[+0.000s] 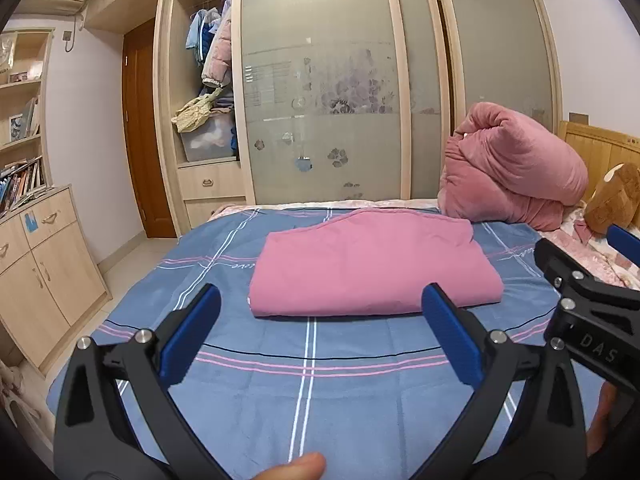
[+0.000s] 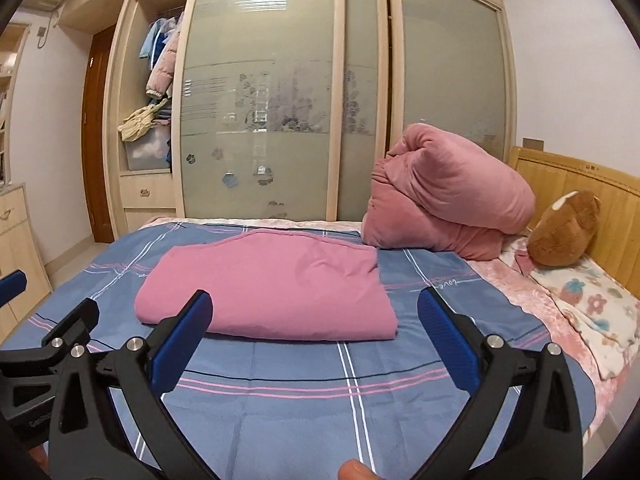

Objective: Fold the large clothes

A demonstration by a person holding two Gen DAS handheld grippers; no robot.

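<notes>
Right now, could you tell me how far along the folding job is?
Done: the pink garment lies folded into a flat rectangle on the blue plaid bedsheet. In hand: nothing; the left gripper and right gripper are open, off the fabric. Left: no unfolded clothing shows.

Bright, even indoor light; ceiling lamp glare on wardrobe door (image 1: 320, 80); fisheye-warped, vignetted edges.

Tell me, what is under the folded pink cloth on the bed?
The folded pink cloth lies on a blue plaid sheet, which shows all around it. Whether anything else lies beneath it cannot be seen, because the cloth covers that part.
</notes>
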